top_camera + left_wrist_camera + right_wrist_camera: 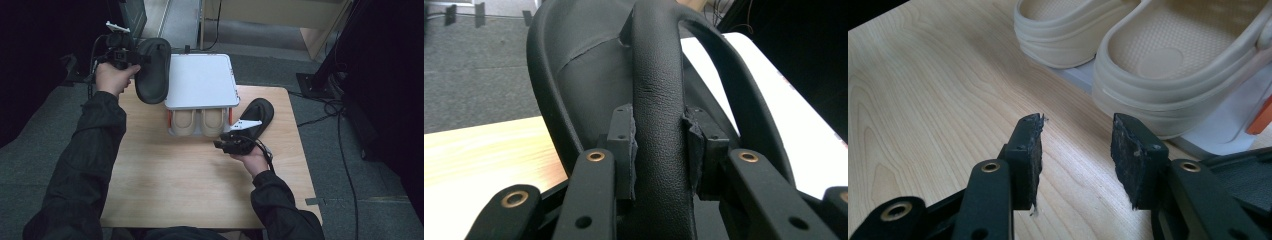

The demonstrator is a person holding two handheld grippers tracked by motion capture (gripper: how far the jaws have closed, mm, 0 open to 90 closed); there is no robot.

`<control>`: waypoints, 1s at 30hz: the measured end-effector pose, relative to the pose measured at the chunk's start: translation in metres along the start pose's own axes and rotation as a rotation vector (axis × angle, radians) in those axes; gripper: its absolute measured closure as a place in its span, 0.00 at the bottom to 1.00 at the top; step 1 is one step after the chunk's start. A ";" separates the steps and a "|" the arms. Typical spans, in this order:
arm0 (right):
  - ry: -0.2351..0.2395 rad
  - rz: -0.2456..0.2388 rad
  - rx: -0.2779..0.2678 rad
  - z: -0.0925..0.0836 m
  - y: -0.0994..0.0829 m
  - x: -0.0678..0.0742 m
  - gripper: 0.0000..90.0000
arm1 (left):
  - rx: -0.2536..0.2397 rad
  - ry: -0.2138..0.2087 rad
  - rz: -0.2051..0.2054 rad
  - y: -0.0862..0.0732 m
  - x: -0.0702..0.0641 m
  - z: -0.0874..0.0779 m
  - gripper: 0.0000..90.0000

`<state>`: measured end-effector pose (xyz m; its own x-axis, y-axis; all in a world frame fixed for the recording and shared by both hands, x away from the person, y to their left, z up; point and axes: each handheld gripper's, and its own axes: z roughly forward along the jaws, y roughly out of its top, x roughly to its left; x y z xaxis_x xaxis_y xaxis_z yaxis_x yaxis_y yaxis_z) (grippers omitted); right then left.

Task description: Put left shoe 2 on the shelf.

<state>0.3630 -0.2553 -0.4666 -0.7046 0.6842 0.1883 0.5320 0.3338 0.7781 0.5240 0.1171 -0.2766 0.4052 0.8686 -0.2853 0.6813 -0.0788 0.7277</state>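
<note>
A black slipper (152, 70) hangs on edge in the air at the table's far left corner, next to the white shoe rack (200, 80). My left gripper (140, 59) is shut on the slipper's strap (659, 125), with the pads (621, 145) pressing it from both sides. A second black slipper (259, 115) lies on the table to the right of the rack. My right gripper (223, 141) stays low beside it, open (1075, 150), with bare wood between the jaws. Two beige clogs (205, 122) (1168, 65) sit on the rack's lower tier.
The rack has a white top board, orange side pieces (1260, 117) and a white base (1208, 140). The wooden table (190, 185) stands on grey carpet. Cables (330, 107) and a black stand foot lie on the floor at the right.
</note>
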 end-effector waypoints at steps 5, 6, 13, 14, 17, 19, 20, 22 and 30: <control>-0.003 0.006 -0.009 -0.002 0.000 -0.002 0.63 | 0.019 -0.009 0.001 0.005 -0.014 0.014 0.76; -0.004 0.006 -0.010 -0.002 0.000 -0.003 0.63 | 0.020 -0.011 -0.004 0.006 -0.017 0.018 0.76; -0.001 0.003 -0.019 -0.004 0.001 -0.003 0.63 | 0.035 -0.024 0.007 0.009 -0.034 0.039 0.76; -0.002 0.002 -0.022 -0.005 0.001 -0.003 0.63 | 0.040 -0.020 0.011 0.009 -0.037 0.042 0.76; -0.002 0.008 -0.021 -0.006 0.000 -0.004 0.63 | 0.052 -0.017 0.013 0.009 -0.042 0.050 0.76; -0.001 0.005 -0.025 -0.007 0.000 -0.005 0.63 | 0.055 -0.019 0.012 0.008 -0.047 0.056 0.76; -0.001 0.006 -0.025 -0.007 0.000 -0.005 0.63 | 0.057 -0.016 0.013 0.007 -0.049 0.058 0.76; -0.001 0.004 -0.027 -0.008 0.000 -0.006 0.63 | 0.066 -0.014 0.018 0.005 -0.053 0.064 0.76; -0.006 0.008 -0.035 -0.010 0.001 -0.008 0.63 | 0.076 -0.032 -0.001 -0.006 -0.058 0.084 0.76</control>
<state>0.3641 -0.2668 -0.4615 -0.6973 0.6908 0.1913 0.5212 0.3055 0.7969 0.5473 0.0266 -0.3172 0.4231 0.8528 -0.3063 0.7255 -0.1163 0.6783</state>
